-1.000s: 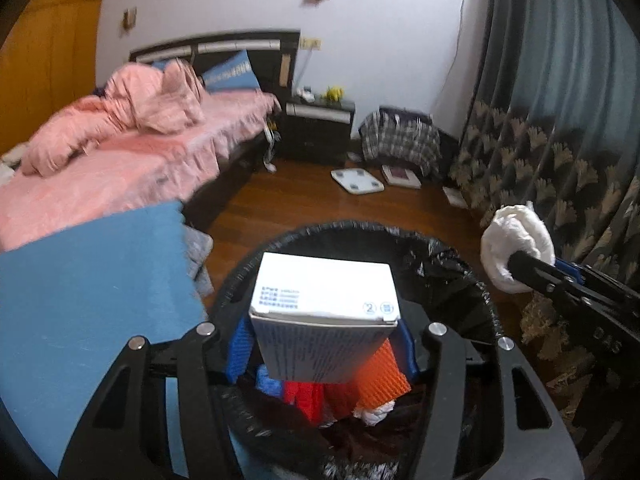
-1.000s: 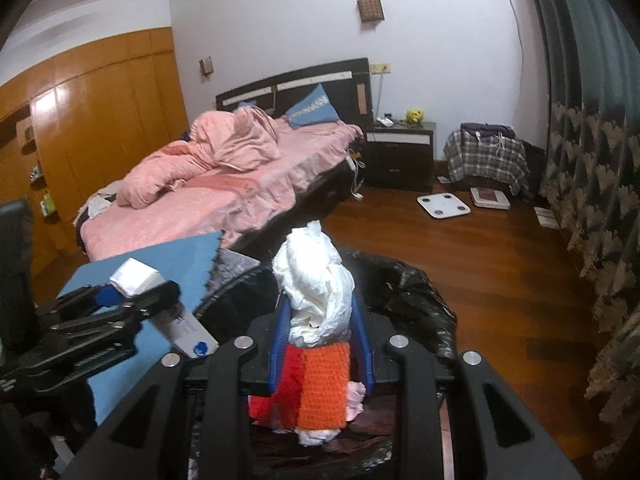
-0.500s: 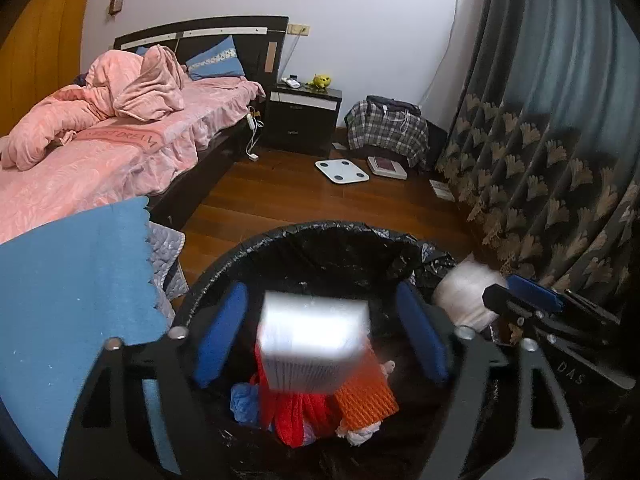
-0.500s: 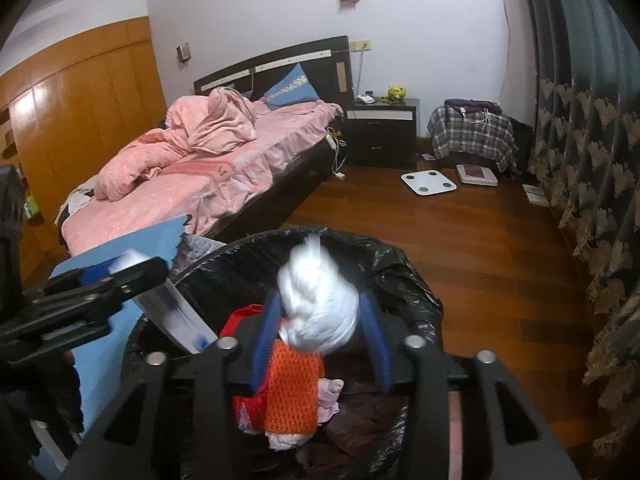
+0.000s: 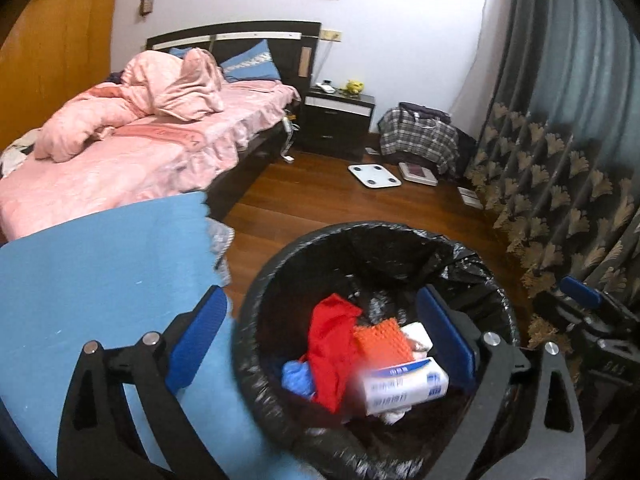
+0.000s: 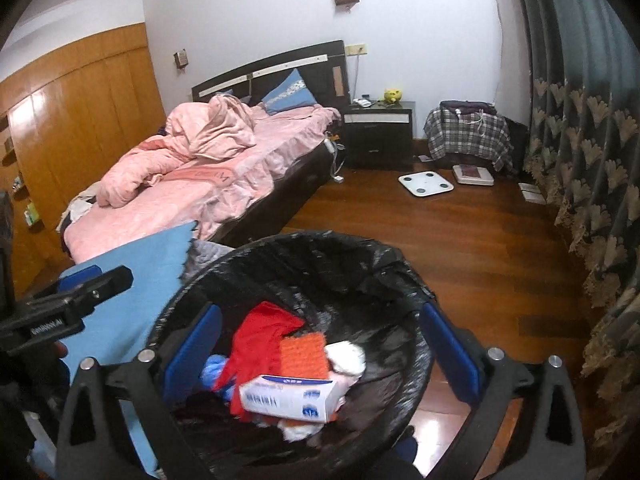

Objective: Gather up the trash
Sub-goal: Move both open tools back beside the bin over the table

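Observation:
A trash bin lined with a black bag [image 5: 360, 240] [image 6: 320, 248] stands on the wood floor below both grippers. Inside lie a white box with blue print [image 5: 404, 386] [image 6: 290, 396], a white crumpled wad [image 6: 346, 356] [image 5: 418, 334], a red cloth [image 5: 332, 340] [image 6: 260, 334] and an orange textured piece [image 5: 382, 340] [image 6: 304, 352]. My left gripper [image 5: 320, 344] is open and empty over the bin. My right gripper [image 6: 318, 354] is open and empty over the bin. The right gripper shows at the right edge of the left wrist view [image 5: 588, 312].
A blue mat [image 5: 100, 272] lies left of the bin. A bed with pink bedding [image 5: 140, 148] stands beyond it. A nightstand [image 5: 338, 120], a plaid bag [image 5: 418, 140], a white scale [image 5: 374, 176] and dark curtains [image 5: 560, 140] are farther off.
Both grippers opened. The white box dropped from the left gripper and the white wad from the right gripper into the bin.

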### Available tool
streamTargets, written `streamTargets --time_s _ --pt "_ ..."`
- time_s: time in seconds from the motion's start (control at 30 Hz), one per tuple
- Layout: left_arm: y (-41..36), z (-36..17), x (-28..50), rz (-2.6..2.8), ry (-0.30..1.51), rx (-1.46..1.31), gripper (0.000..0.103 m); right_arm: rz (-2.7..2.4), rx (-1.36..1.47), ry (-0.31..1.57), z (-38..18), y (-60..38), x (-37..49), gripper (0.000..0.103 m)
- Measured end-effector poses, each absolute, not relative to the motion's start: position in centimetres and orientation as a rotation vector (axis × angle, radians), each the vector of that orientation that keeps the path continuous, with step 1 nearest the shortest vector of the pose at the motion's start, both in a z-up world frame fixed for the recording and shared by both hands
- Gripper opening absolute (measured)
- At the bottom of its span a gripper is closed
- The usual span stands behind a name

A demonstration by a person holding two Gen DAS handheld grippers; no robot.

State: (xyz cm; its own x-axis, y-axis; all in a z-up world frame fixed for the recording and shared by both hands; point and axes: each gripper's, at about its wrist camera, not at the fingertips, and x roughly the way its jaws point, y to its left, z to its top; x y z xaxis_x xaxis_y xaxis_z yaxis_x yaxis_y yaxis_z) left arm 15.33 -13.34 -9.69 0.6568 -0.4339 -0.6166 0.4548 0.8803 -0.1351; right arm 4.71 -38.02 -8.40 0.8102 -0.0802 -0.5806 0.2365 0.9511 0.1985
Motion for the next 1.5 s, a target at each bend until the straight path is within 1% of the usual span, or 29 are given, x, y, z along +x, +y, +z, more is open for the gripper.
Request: streamTargets --time_s 0.4,0.67,1.13,1.5 --pt "-7.2 -7.6 9.1 -0.384 0.661 0.035 0.094 -0.1 0.22 0.609 -5.1 -32.4 1.8 0.097" --pt "-4.8 -4.7 5.5 -0.333 0.596 0.036 0.094 -0.047 0.197 0.591 -2.7 -29.9 0.3 0.097" --pt "-3.0 -0.3 1.5 -0.313 0.489 0.008 0.094 0.018 0.16 0.535 1.1 -27.1 -2.0 0.097" --pt "-2.8 1.0 -0.3 -0.318 0.442 0.016 0.094 0.03 0.14 0.508 2.2 -26.4 -2.6 0.097"
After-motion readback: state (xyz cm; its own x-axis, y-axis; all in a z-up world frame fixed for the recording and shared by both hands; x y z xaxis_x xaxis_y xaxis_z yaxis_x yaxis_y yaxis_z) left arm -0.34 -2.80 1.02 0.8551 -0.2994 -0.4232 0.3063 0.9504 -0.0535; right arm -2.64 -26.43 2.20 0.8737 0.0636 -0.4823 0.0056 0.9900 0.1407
